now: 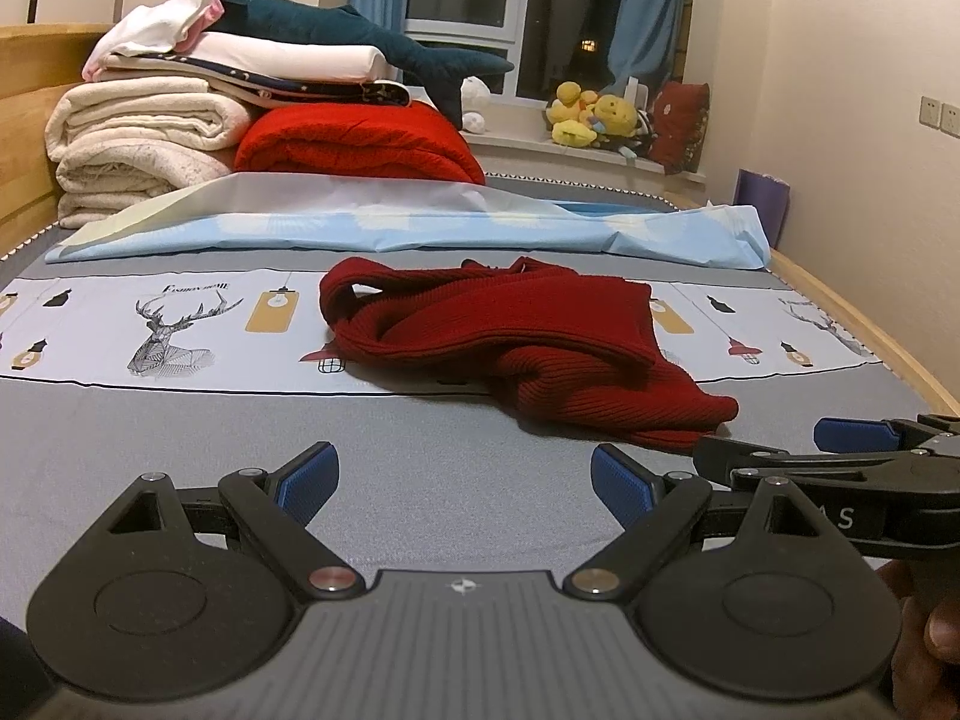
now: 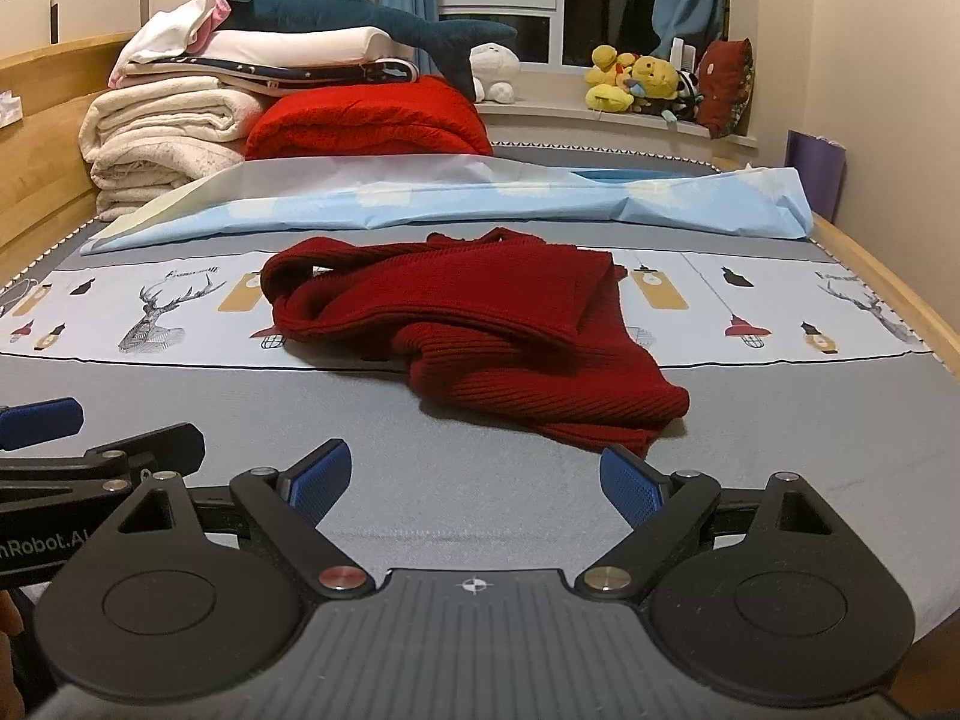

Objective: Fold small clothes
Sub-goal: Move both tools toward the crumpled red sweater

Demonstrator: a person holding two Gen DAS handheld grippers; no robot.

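A dark red knitted garment [image 1: 516,336] lies crumpled on the grey bed sheet [image 1: 240,438], partly over the printed band; it also shows in the right wrist view [image 2: 480,330]. My left gripper [image 1: 462,480] is open and empty, low over the sheet, short of the garment's near corner. My right gripper [image 2: 474,480] is open and empty, also just short of the near corner. The right gripper shows at the right edge of the left wrist view [image 1: 840,450]. The left gripper shows at the left edge of the right wrist view [image 2: 66,444].
A light blue sheet [image 1: 420,228] lies folded across the bed behind the garment. Stacked blankets [image 1: 150,132], a red quilt [image 1: 360,144] and a plush shark [image 1: 360,42] sit at the far left. Plush toys [image 1: 594,114] line the window sill. A wooden bed rail [image 1: 870,330] runs along the right.
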